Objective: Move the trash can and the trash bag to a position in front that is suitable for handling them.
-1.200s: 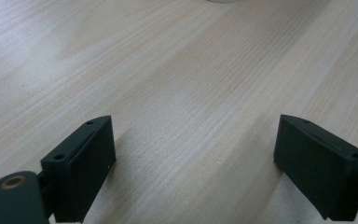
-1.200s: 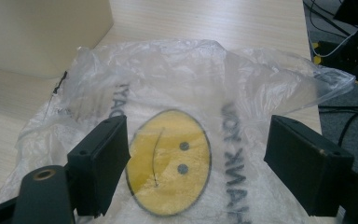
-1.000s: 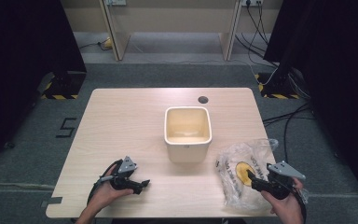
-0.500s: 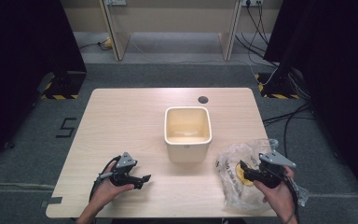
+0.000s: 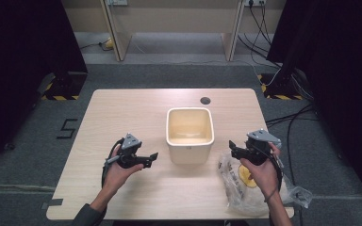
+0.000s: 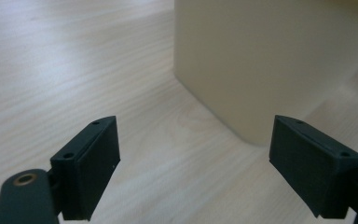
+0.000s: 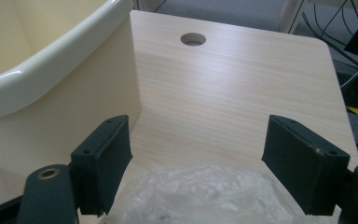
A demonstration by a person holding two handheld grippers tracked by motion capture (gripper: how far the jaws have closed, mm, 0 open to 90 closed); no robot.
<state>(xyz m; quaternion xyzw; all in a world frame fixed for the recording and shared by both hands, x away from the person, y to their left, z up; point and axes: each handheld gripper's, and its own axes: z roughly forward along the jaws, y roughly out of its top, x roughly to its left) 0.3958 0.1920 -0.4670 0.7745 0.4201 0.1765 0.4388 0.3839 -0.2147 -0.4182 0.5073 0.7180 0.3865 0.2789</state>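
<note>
While both claws stand spread and empty, the right claw (image 5: 232, 149) hovers over the plastic bag (image 5: 245, 186) at the bench's (image 5: 122, 108) five o'clock, so the approach step likely calls next for lowering to pinch.

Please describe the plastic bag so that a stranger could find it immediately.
Start at the cream tub in the middle of the wooden table. The plastic bag lies right of it at the near edge, below the right gripper. It alone is crinkled, clear, with yellow inside.
</note>
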